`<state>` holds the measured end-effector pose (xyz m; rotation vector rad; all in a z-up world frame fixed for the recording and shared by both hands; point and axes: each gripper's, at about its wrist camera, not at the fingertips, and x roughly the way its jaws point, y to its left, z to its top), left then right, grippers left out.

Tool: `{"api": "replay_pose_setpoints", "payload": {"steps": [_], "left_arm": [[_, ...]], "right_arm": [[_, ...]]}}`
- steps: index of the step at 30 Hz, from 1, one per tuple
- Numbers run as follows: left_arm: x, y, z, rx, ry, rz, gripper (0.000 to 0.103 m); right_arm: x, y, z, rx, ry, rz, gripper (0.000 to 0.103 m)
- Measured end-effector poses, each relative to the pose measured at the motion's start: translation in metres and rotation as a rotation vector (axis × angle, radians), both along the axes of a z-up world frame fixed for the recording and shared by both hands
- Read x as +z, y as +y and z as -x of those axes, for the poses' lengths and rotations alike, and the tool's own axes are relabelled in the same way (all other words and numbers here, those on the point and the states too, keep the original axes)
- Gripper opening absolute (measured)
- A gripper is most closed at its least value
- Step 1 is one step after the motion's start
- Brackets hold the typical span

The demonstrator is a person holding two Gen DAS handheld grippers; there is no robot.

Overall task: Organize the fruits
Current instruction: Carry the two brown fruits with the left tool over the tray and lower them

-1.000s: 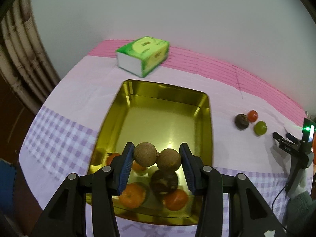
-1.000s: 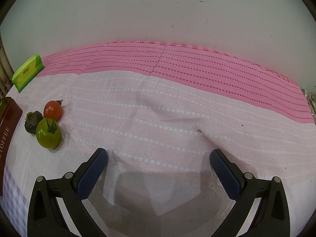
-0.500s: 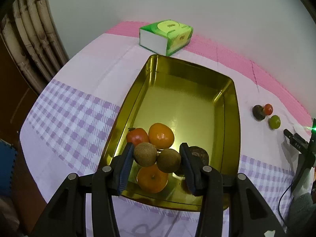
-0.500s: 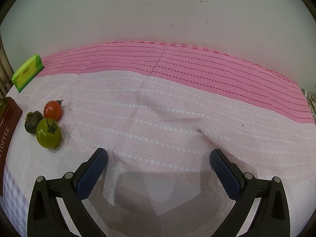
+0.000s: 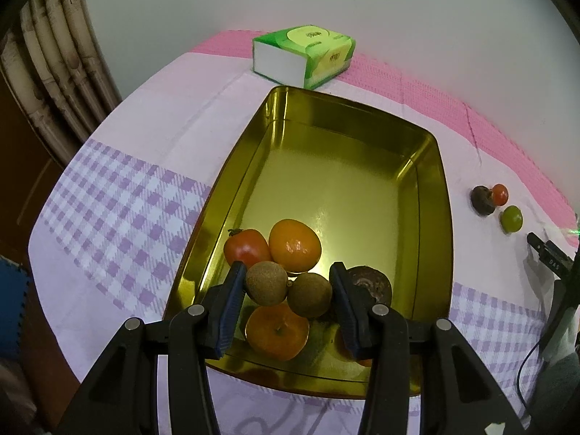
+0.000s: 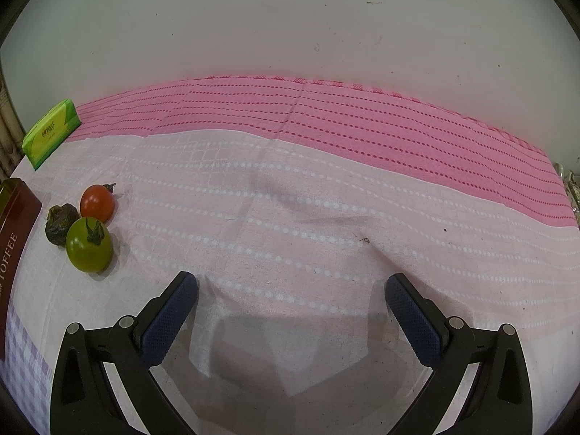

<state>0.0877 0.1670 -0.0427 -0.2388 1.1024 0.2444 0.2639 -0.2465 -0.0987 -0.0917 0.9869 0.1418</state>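
Note:
My left gripper [image 5: 288, 291] is shut on two small brown round fruits [image 5: 267, 282], side by side between its blue pads, over the near end of a gold tin tray [image 5: 348, 134]. In the tray lie a red tomato [image 5: 246, 248], two oranges [image 5: 294, 244] and a dark wrinkled fruit [image 5: 371, 282]. On the cloth to the right sit a red tomato [image 6: 97, 203], a green tomato [image 6: 88, 250] and a dark shrivelled fruit [image 6: 59, 219]. My right gripper [image 6: 291, 291] stands open over bare cloth, right of those three.
A green tissue box [image 5: 304, 54] lies behind the tray near the wall. The tray's brown outer wall [image 6: 14, 224] shows at the left in the right wrist view. The table's left edge drops off beside bamboo poles [image 5: 54, 83].
My left gripper, still holding the two brown fruits, has sunk toward the tray and shifted over its near end; more of the tray's fruits show. The right gripper has not moved.

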Motion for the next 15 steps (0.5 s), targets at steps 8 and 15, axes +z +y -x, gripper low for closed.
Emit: {"api": "replay_pose_setpoints", "payload": {"steps": [8,15], "left_arm": [[-0.007,0.002,-0.001,0.008,0.012,-0.004,0.043],[-0.014,0.005,-0.004,0.013,0.027,-0.007,0.043]], "right_arm": [[0.0,0.0,0.0,-0.001,-0.001,0.0,0.103],[0.0,0.0,0.0,-0.002,-0.001,0.0,0.103]]}}
